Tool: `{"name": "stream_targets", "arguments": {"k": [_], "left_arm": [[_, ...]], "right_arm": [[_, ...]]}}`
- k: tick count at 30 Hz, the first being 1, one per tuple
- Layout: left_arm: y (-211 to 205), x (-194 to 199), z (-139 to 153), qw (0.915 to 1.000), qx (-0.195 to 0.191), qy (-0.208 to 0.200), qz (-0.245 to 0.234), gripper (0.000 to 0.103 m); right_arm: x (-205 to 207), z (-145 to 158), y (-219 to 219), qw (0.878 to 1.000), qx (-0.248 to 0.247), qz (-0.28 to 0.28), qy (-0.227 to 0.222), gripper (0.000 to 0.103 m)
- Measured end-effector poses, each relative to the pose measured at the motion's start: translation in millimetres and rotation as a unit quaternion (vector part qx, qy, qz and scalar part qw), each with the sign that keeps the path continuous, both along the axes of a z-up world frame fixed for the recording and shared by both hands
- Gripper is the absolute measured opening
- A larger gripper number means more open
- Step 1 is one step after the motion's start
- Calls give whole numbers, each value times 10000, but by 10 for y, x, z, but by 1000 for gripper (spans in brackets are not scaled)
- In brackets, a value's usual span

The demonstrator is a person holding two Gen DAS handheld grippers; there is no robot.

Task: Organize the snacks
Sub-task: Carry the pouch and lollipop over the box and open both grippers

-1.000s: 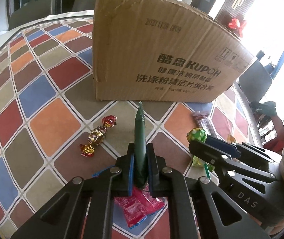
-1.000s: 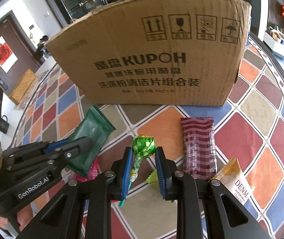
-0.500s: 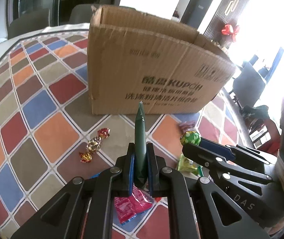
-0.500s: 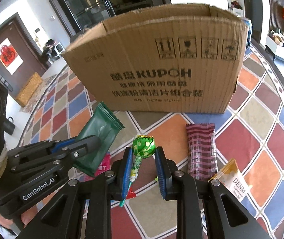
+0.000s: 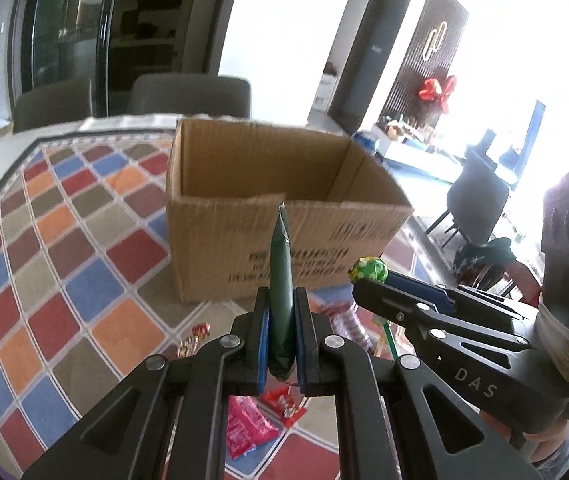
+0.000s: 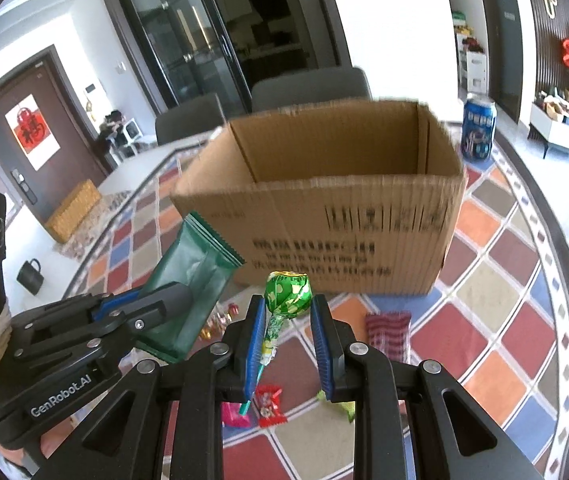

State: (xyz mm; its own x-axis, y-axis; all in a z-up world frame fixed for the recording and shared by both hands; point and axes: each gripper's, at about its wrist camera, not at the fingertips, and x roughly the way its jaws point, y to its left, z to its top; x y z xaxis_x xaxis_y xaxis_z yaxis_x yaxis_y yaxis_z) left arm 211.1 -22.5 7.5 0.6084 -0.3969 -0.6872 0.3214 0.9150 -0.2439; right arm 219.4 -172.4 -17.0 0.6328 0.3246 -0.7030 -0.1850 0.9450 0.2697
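The words on the cardboard box [image 6: 348,236] are too blurry to read, and its floor is hidden.

Cardboard box [image 6: 324,216] stands on the checked tablecloth [image 6: 500,292], open top up. Drink can [image 6: 478,131] behind its right corner. Striped snack bar [image 6: 387,332] on cloth in front of box, right side. Small wrapped candies [image 5: 194,338] in front, left. Chairs [image 5: 188,94] beyond the table.

Corrugated matt cardboard box [image 6: 348,236]; glossy foil lollipop [image 6: 287,298].
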Motion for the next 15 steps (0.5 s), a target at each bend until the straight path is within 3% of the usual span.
{"name": "stream_targets", "arguments": {"k": [15], "left_arm": [[-93, 317, 498, 9980, 48, -632, -29, 12]], "right_arm": [[264, 558, -111, 9976, -46, -176, -672, 25]]}}
